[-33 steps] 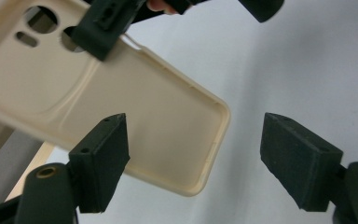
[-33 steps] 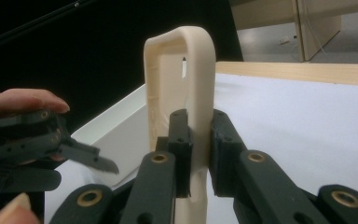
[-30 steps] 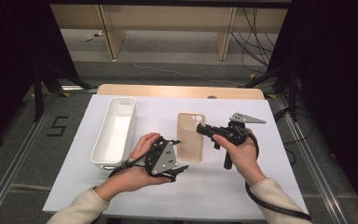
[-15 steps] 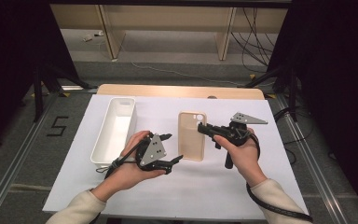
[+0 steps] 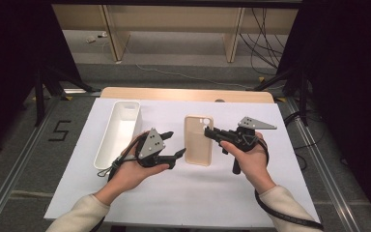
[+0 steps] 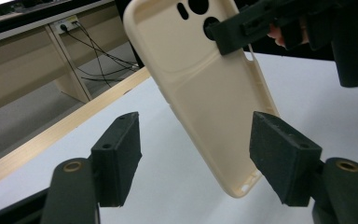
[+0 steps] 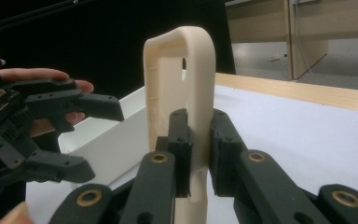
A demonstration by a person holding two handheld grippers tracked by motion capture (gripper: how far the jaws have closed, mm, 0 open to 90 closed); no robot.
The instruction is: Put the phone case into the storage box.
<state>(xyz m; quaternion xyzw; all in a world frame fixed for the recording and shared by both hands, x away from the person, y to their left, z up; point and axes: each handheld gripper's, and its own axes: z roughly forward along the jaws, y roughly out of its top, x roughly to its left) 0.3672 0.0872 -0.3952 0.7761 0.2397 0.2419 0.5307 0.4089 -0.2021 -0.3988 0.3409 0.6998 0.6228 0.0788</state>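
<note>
white table [image 5: 183,193]: r gripper [image 5: 208,132] jaws clamp phone case [image 5: 198,145], hiding its edge; l gripper [image 5: 174,145] jaws open, closing.

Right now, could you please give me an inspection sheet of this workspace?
Surface: white sheet over a wooden table.
Job's things: beige phone case, held up off the sheet; white bin at the left.
Clutter: nothing seen.
Grippers: right gripper shut on the phone case near its camera cut-outs; left gripper open, jaws just been closing, either side of the case's lower end, pads not touching.
Cables: black cable trailing from the right gripper; loose cables on the floor behind.
Surroundings: wooden shelving, black curtains.
</note>
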